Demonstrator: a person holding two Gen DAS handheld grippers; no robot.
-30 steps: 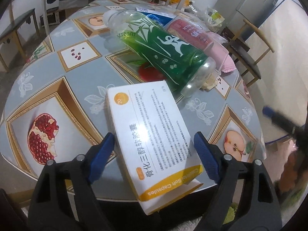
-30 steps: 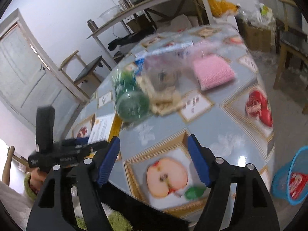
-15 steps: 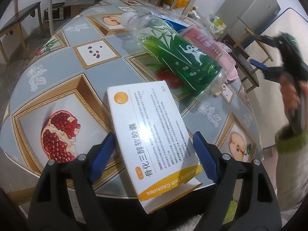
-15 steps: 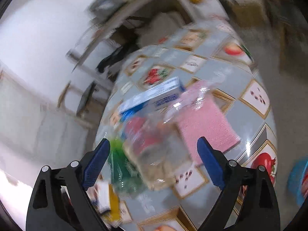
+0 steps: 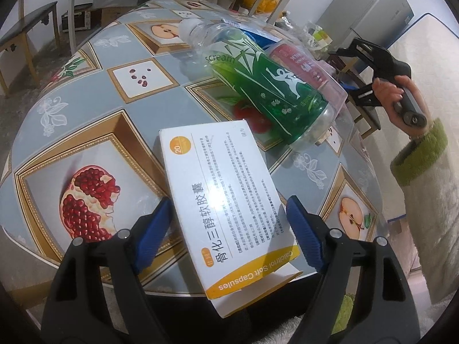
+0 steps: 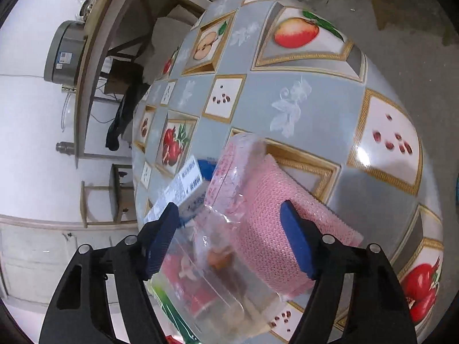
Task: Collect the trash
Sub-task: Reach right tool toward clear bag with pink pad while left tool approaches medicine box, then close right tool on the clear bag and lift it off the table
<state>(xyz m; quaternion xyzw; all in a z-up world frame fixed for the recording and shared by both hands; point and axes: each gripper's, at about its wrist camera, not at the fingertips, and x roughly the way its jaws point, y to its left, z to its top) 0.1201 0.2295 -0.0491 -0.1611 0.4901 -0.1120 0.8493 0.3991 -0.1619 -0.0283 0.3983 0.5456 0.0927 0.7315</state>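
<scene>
A white and yellow medicine box [image 5: 226, 200] lies at the table's near edge and overhangs it. My left gripper [image 5: 229, 218] straddles the box, its jaws closing, blue pads close beside the long sides. Beyond the box lie a green bottle [image 5: 269, 86] and a red-labelled clear bottle [image 5: 304, 66]. My right gripper [image 6: 229, 238] hangs over a crumpled clear plastic container [image 6: 218, 263] holding food scraps. Its jaws are closing, with the container between them and one pad over a pink mesh mat [image 6: 275, 209]. Neither gripper's pads visibly press on anything.
A blue and white box [image 6: 183, 186] lies beside the clear container. The round table [image 5: 94, 86] has a fruit-print cover. A hand [image 5: 387, 91] with a green cuff holds the right gripper beyond the bottles. Chairs, a side table and a shelf table stand around.
The right gripper swung across the table and rolled, ending over the clear container and pink mat. Its hand came into the left wrist view. The left gripper stayed over the medicine box.
</scene>
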